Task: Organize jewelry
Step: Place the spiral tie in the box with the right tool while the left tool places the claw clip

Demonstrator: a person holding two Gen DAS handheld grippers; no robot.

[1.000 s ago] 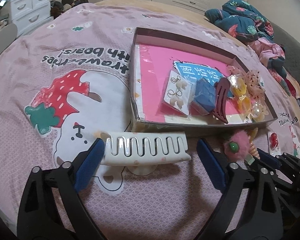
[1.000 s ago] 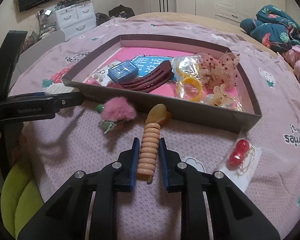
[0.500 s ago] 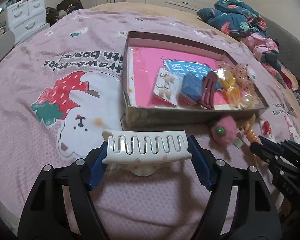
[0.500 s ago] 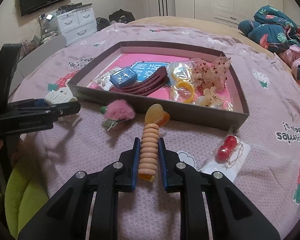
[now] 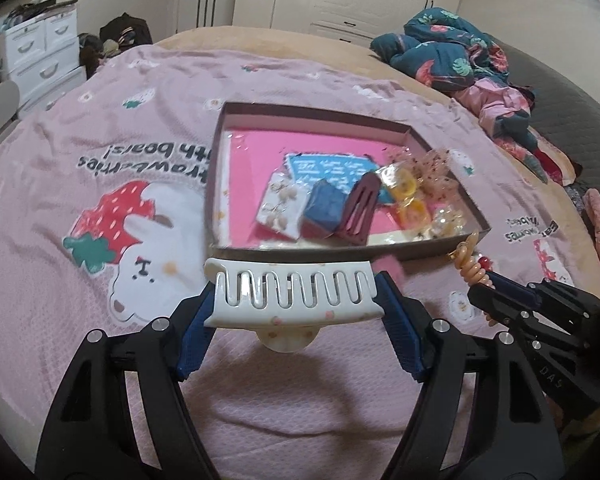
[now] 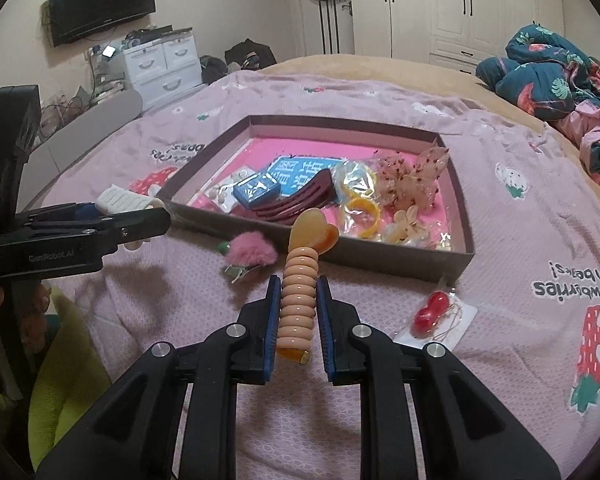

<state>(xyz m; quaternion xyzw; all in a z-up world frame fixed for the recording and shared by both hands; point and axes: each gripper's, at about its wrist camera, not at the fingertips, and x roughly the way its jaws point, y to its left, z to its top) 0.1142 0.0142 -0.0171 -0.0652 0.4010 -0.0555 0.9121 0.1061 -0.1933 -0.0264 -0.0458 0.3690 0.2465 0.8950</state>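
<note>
My left gripper [image 5: 296, 312] is shut on a white claw hair clip [image 5: 292, 294] and holds it above the bedspread, in front of the near wall of the brown tray [image 5: 316, 114]. My right gripper [image 6: 298, 300] is shut on a peach coil hair tie with a heart charm [image 6: 300, 288], also lifted, just short of the tray [image 6: 462, 216]. The tray holds a blue box [image 6: 256, 192], a maroon clip [image 6: 300, 200], yellow rings [image 6: 360, 208] and earring cards. A pink pompom clip [image 6: 250, 254] and a red earring card [image 6: 432, 316] lie on the bed outside the tray.
The pink strawberry-bear bedspread [image 5: 80, 208] covers the bed. Crumpled clothes [image 5: 460, 56] lie at the far right. White drawers [image 6: 164, 68] and a wall TV [image 6: 100, 0] stand beyond the bed's left side. The left gripper shows in the right wrist view [image 6: 100, 232].
My left gripper closed on the white claw clip and lifted it. My right gripper rose with the coil hair tie. Both views now look from higher above the bed.
</note>
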